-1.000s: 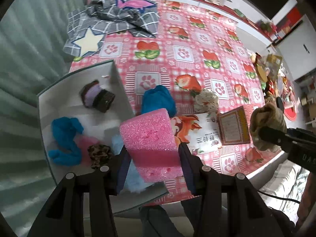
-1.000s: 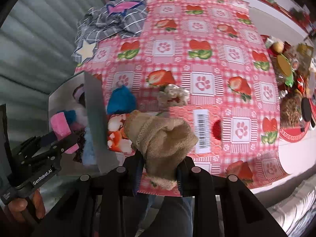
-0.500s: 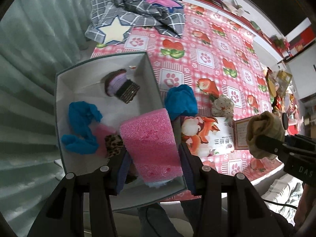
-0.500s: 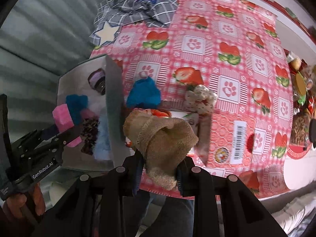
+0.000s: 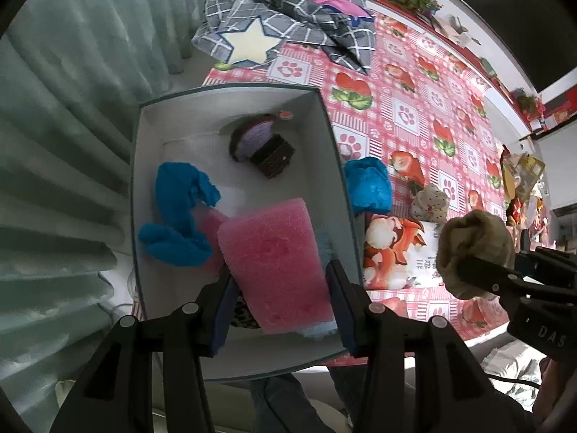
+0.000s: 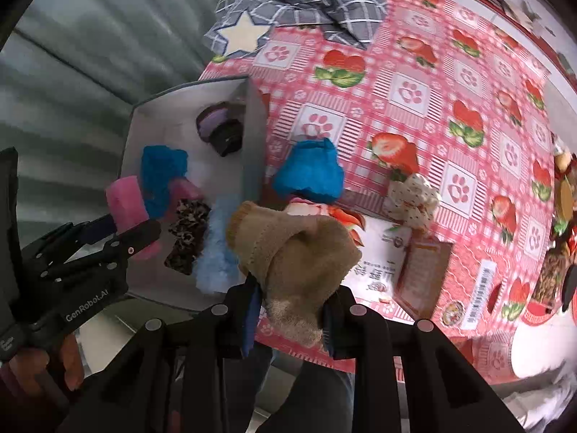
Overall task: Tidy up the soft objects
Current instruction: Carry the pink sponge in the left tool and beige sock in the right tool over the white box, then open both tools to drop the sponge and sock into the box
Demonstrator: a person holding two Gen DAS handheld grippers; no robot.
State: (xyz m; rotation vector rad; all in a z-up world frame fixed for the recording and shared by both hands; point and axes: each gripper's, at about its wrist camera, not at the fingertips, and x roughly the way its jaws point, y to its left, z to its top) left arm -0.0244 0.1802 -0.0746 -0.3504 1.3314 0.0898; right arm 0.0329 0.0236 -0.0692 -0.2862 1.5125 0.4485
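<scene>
**Drop the sponge inside the box walls**

Your left tool [image 5: 279, 285] is clamped on the pink sponge [image 5: 274, 259], low centre of the frame, over the white box [image 5: 144, 195]. Release only once it sits clear of the box's right wall. Your right tool [image 6: 288, 299] grips the tan sock [image 6: 295, 249] at lower centre. On the worktop [image 6: 414, 90] two soft pieces wait: one blue cloth [image 6: 310, 173], one dotted bundle [image 6: 413, 195].

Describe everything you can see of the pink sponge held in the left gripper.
The pink sponge is a thick rectangular block of coarse, porous foam, bright pink, looking dry and undamaged. The left gripper is shut on it, its fingers pressing the two long sides near the lower end. It hangs tilted above the open white box, over the soft things already inside, and it seems to touch nothing else.
</scene>
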